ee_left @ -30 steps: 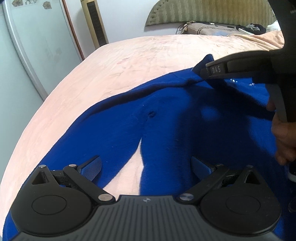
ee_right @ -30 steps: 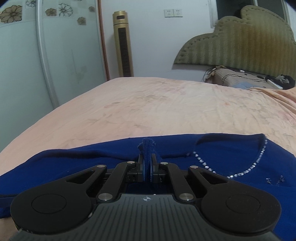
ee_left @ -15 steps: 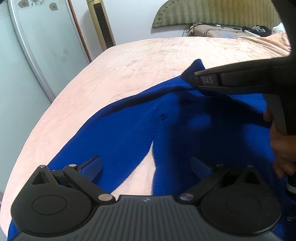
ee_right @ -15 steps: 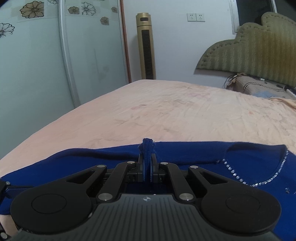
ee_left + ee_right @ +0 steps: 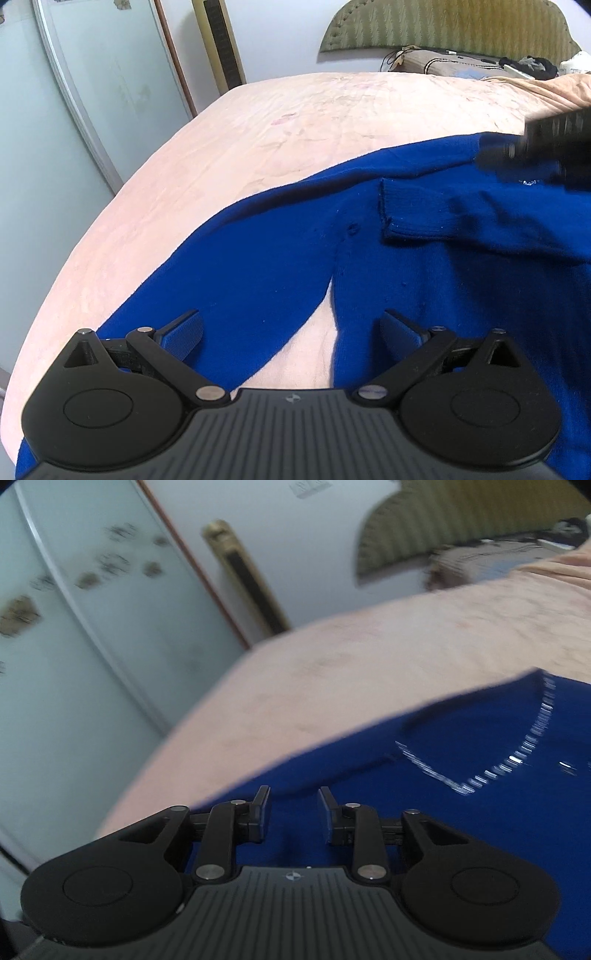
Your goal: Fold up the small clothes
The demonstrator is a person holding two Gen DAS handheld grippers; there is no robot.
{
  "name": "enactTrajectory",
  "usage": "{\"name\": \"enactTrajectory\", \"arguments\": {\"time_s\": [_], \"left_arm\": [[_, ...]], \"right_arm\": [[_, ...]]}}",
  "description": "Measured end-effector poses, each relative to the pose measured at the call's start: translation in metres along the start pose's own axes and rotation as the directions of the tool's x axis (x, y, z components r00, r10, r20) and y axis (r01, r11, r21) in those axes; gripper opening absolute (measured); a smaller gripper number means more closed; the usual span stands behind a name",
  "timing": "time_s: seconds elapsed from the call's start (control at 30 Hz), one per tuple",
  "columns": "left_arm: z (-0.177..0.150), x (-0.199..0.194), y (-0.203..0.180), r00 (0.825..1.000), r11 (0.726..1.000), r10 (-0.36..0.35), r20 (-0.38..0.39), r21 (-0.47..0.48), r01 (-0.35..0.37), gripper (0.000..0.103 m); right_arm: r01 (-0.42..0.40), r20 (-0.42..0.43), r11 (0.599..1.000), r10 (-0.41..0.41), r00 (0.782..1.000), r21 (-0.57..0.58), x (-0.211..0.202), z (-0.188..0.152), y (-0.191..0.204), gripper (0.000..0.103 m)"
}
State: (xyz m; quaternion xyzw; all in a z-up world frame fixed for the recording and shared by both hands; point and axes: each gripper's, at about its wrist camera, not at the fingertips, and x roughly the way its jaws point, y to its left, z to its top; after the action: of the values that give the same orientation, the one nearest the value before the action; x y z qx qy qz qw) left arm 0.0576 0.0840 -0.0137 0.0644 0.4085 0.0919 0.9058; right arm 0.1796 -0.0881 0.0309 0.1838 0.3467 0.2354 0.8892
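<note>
A royal blue sweater (image 5: 280, 266) lies spread on the pink bed (image 5: 295, 122). One sleeve is folded across the body, its ribbed cuff (image 5: 410, 210) lying flat on top. My left gripper (image 5: 291, 336) is wide open and empty, low over the gap between the near sleeve and the body. My right gripper (image 5: 293, 818) is partly open and empty, just above the sweater (image 5: 480, 812) near its rhinestone neckline (image 5: 517, 760); that view is motion-blurred. It shows blurred at the right edge of the left wrist view (image 5: 543, 144).
A padded headboard (image 5: 443, 26) and a pillow with dark items (image 5: 461, 62) are at the far end of the bed. A glass sliding wardrobe door (image 5: 103, 85) and a gold tower fan (image 5: 219, 40) stand to the left, beyond the bed edge.
My right gripper opened and let go of the sleeve cuff, which now lies on the sweater body, then pulled away to the right. My left gripper stayed open and shifted slightly.
</note>
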Motion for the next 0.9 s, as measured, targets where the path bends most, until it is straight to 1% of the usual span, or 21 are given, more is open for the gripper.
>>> {"name": "enactTrajectory", "arguments": {"time_s": [0.13,0.2,0.33,0.37,0.47,0.57,0.63,0.73,0.8,0.9], "left_arm": [[-0.005,-0.004,0.002,1.000,1.000,0.007,0.013,0.018,-0.008,0.103],[-0.005,-0.004,0.002,1.000,0.999,0.016,0.020,0.027,-0.017,0.103],[0.006,0.002,0.007,0.999,0.999,0.040,0.027,0.029,-0.041,0.103],[0.009,0.004,0.009,0.998,0.998,0.048,0.030,0.027,-0.049,0.103],[0.020,0.013,0.017,0.996,0.996,0.086,0.038,0.017,-0.087,0.103],[0.034,0.029,0.026,0.991,0.992,0.127,0.038,0.012,-0.127,0.103],[0.043,0.044,0.028,0.986,0.986,0.163,0.023,0.020,-0.164,0.103],[0.055,0.067,0.029,0.980,0.979,0.201,0.010,0.039,-0.201,0.103],[0.062,0.082,0.027,0.971,0.970,0.237,0.007,0.058,-0.237,0.103],[0.081,0.102,0.024,0.961,0.960,0.273,0.040,0.052,-0.275,0.103]], "right_arm": [[0.045,-0.092,0.999,-0.045,0.995,0.005,0.015,-0.016,-0.009,0.031],[0.024,-0.088,0.999,-0.021,0.996,0.026,0.016,-0.018,-0.015,0.031],[-0.049,-0.054,0.987,0.058,0.997,0.152,0.018,-0.005,-0.035,0.031],[-0.050,-0.056,0.984,0.060,0.997,0.170,0.022,0.000,-0.039,0.031],[-0.043,-0.101,0.977,0.066,0.993,0.210,0.043,0.012,-0.048,0.031],[-0.050,-0.147,0.966,0.090,0.985,0.254,0.069,0.022,-0.051,0.030],[-0.052,-0.163,0.965,0.097,0.982,0.258,0.082,0.027,-0.052,0.030],[-0.071,-0.172,0.962,0.119,0.978,0.264,0.098,0.036,-0.052,0.030],[-0.086,-0.172,0.963,0.133,0.976,0.256,0.110,0.046,-0.052,0.030],[-0.098,-0.159,0.966,0.139,0.978,0.237,0.125,0.060,-0.050,0.030]]}}
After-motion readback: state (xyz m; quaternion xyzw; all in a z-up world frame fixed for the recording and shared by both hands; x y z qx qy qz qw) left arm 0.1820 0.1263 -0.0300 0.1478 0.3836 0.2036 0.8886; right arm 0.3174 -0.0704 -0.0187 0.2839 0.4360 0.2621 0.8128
